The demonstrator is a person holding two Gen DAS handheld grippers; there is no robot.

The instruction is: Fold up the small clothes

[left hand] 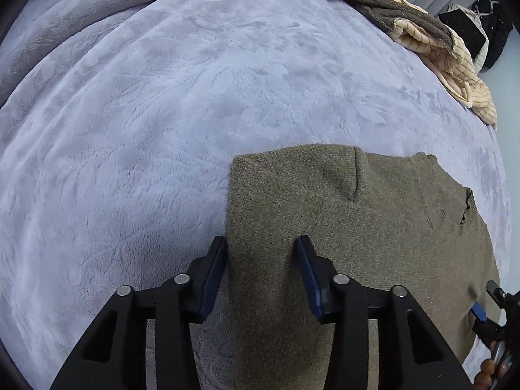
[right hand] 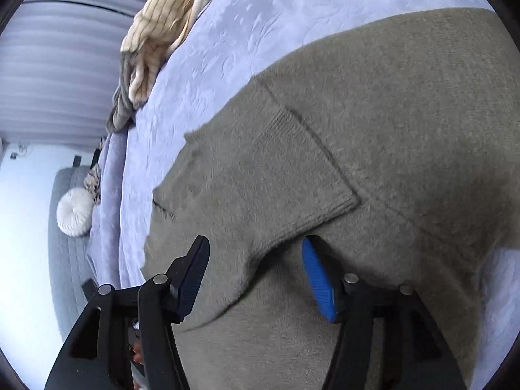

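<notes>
- Your left tool [left hand: 260, 243] straddles the near left edge of the olive knitted sweater [left hand: 357, 227], its fingers spread with a strip of knit between them; the pads do not look to be pressing the cloth, so close them before you lift.
- Your right tool [right hand: 256, 247] hangs over the folded-in sleeve [right hand: 292, 175], fingers apart and holding nothing. Bring one pad under the sleeve's ribbed cuff, the other on top, and take only the layers you mean to fold.
- The sweater lies flat on the lilac bed cover [left hand: 162, 113], sleeve laid across its body. Lift both corners together and keep the edge level.
- Farther off, a cream and grey blanket [left hand: 438, 48] sits bunched at the bed's edge, well apart; fold away from it.
</notes>
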